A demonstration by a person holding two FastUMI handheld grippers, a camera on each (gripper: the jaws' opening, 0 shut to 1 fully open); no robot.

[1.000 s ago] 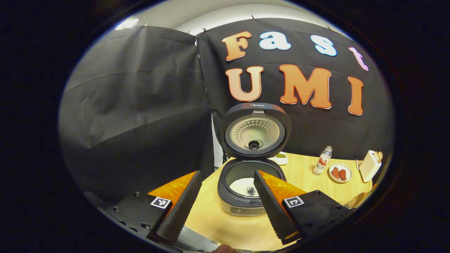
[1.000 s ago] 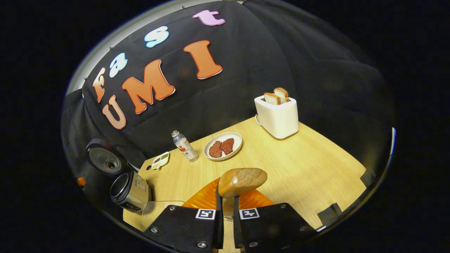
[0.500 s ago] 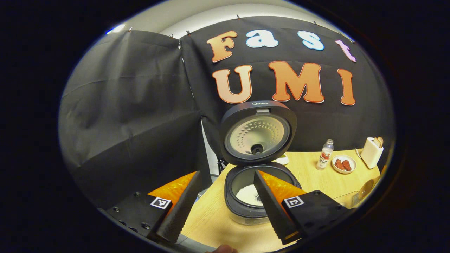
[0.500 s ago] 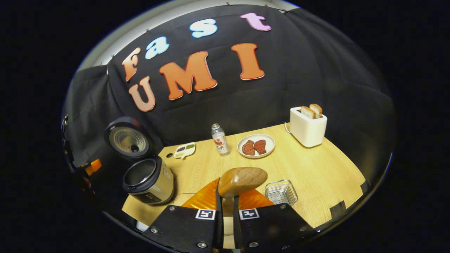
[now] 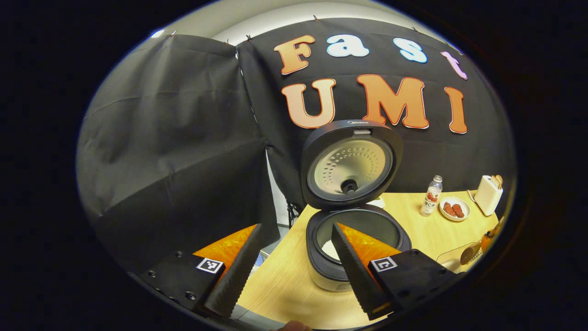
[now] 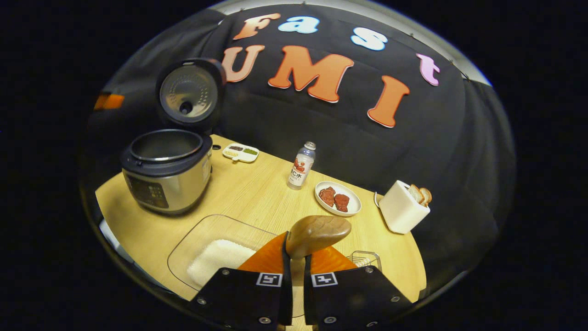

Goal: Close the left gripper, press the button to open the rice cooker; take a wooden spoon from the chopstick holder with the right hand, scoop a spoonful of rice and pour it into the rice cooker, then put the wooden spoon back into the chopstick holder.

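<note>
Both right tongs [image 6: 294,257] grip wooden spoon [image 6: 318,232] — cooker [image 6: 166,171] (lid up).

Rice cooker [image 6: 167,177] showing a silver body under a dark rim; rice [image 6: 216,263] lying white in clear glass dish [image 6: 193,239]. Wooden spoon [image 6: 318,233] glowing glossy brown, table [image 6: 257,193] showing pale wood grain
</note>
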